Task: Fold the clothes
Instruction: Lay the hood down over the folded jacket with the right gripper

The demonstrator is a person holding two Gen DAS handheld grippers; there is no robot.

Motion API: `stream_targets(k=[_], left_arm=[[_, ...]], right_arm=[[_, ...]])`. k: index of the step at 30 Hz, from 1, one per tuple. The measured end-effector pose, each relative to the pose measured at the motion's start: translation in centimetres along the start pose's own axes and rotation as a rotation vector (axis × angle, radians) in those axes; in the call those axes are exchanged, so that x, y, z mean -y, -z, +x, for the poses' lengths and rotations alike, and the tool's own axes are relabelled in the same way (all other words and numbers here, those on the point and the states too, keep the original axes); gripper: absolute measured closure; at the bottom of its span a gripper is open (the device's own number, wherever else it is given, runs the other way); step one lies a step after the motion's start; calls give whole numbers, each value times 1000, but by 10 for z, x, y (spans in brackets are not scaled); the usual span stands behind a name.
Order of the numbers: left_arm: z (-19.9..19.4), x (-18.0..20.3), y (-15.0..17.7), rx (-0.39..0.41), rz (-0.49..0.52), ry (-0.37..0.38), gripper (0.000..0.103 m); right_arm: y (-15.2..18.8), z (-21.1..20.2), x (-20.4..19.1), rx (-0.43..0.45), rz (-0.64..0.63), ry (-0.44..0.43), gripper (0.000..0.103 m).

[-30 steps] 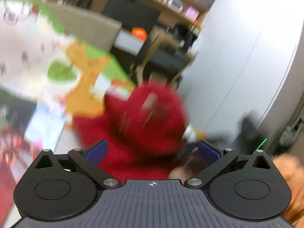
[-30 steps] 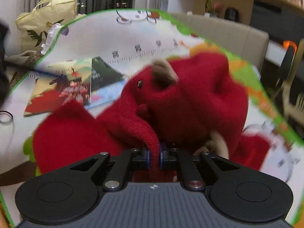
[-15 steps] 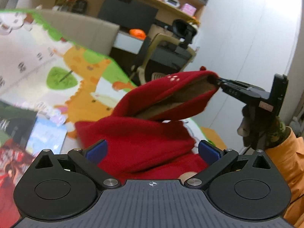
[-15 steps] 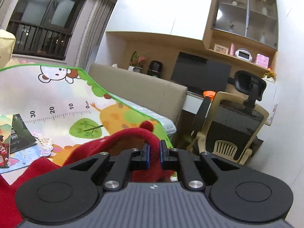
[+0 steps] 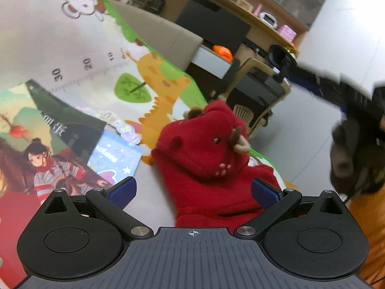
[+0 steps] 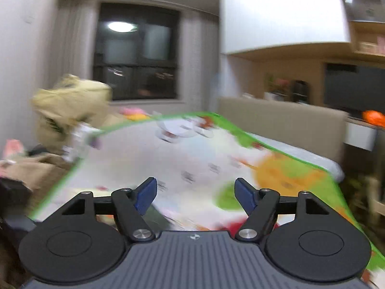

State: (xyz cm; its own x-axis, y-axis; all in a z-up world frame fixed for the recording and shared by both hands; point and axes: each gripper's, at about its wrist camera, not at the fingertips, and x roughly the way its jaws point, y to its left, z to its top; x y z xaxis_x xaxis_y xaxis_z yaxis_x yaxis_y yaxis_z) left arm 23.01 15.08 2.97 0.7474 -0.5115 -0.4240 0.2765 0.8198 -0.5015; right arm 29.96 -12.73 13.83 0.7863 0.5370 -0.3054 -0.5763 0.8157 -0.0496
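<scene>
1. Low in the left wrist view, the left gripper (image 5: 192,190) stands with its blue pads spread wide and nothing between them; the red fleece garment (image 5: 211,168) rises just past the fingertips, at centre frame.

2. Low in the right wrist view, the right gripper (image 6: 195,196) is likewise parted and empty, angled up over the play mat (image 6: 192,159). The frame is blurred, and only a sliver of red shows at its bottom edge.

3. The garment sits in a heap on the mat, its hood with small horns and eyes standing upright rather than lying flat. A picture book (image 5: 45,159) lies to its left, lower left of the left view.

4. At the right edge of the left view, a gloved hand (image 5: 356,159) and an orange sleeve (image 5: 370,231) are visible.

5. Judged from this pose, the step is re-gripping for the next fold. It would go best with each gripper taking one outer edge of the fleece, low and near the mat, drawing the cloth flat before turning the hood down.

6. Thick fleece bunches easily, so a deep bite on a single layer seems safer than a pinch at the hood's peak.

7. Farther back, a beige headboard (image 6: 284,120), a desk chair (image 5: 255,91) and a dark window (image 6: 137,53) fill the room.
</scene>
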Motion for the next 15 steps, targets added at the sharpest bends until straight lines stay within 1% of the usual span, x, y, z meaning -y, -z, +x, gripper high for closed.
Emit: stream_targets(k=[2, 3, 4, 6, 8, 11, 13, 14, 15], left_arm=[[5, 4, 0, -11, -8, 36, 0], [8, 7, 0, -18, -1, 55, 0], [12, 10, 1, -27, 10, 71, 0], [18, 16, 6, -46, 32, 96, 0], [22, 17, 11, -62, 39, 109, 0], [27, 11, 15, -75, 21, 117, 0], [27, 6, 15, -81, 7, 122, 0], [28, 4, 16, -89, 3, 125, 0], [30, 3, 16, -97, 1, 127, 0]], right_arm=[[19, 3, 9, -107, -37, 75, 31], [30, 5, 12, -166, -54, 91, 31], [40, 8, 12, -227, -62, 78, 31], [56, 19, 13, -332, -39, 11, 31], [66, 36, 14, -412, 2, -50, 31], [70, 67, 25, -484, 92, -103, 31], [69, 92, 40, -520, 162, -129, 31], [69, 110, 46, -532, 195, -133, 31], [67, 126, 52, -518, 217, -114, 31]])
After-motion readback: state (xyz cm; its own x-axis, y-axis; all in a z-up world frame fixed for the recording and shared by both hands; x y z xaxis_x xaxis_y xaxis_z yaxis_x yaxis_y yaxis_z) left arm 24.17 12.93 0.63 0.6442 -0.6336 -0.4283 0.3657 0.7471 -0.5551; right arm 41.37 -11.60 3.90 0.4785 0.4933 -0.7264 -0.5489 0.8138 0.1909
